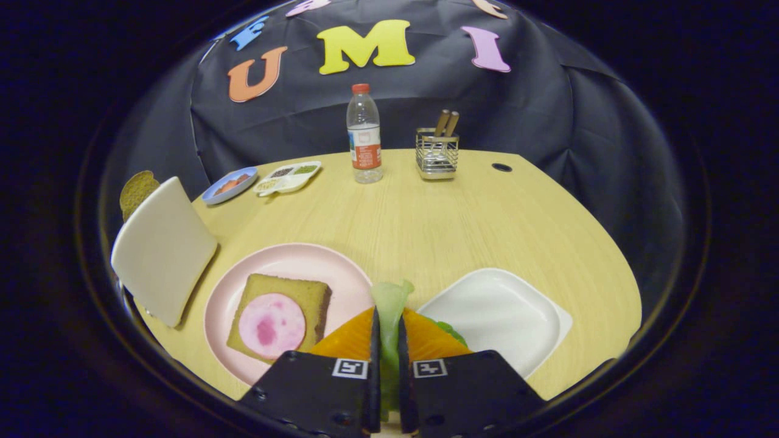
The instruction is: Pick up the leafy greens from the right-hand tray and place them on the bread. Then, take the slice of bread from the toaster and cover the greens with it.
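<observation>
Your gripper (389, 340) pinches one leafy green (389, 304) between both fingers, lifted between one pink plate (292, 258) with one bread slice (304, 292) and one white tray (505, 316) at the tabletop's near edge.

Pale green leafy greens (389, 304) are showing between the fingers; at ten o'clock, tan bread (281, 316) is wearing pink ham (271, 325) on a pink plate (292, 261).
</observation>
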`<state>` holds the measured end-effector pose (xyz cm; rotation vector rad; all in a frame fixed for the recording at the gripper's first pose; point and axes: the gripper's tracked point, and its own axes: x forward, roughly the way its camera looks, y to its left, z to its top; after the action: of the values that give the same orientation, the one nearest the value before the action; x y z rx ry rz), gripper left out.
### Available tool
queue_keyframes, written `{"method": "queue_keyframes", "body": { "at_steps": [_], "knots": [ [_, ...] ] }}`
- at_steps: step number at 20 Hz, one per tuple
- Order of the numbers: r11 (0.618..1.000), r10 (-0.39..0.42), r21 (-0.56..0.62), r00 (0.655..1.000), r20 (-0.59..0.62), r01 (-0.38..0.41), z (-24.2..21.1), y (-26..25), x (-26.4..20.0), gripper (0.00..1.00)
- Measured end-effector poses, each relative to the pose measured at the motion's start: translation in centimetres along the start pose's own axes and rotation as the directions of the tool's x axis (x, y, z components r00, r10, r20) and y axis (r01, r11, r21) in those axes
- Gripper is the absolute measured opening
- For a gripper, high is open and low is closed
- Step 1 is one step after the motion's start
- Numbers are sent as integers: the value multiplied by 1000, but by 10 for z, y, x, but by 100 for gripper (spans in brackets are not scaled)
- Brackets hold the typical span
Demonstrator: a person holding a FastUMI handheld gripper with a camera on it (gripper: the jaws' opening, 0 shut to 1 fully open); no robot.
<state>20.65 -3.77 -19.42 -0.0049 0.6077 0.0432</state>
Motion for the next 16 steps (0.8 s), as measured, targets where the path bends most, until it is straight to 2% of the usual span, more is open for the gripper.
{"method": "queue_keyframes", "body": {
  "at_steps": [1,4,6,11,16],
  "knots": [
    [1000,-14,5,1000,7,14,1,-3,-4,7],
    [999,-43,-23,997,69,44,15,-5,-18,7],
    [999,-35,-18,996,83,37,22,-1,-26,7],
    [997,51,-56,992,113,-45,38,39,-39,7],
    [988,133,-85,989,71,-127,36,99,-16,7]
  ]
}}
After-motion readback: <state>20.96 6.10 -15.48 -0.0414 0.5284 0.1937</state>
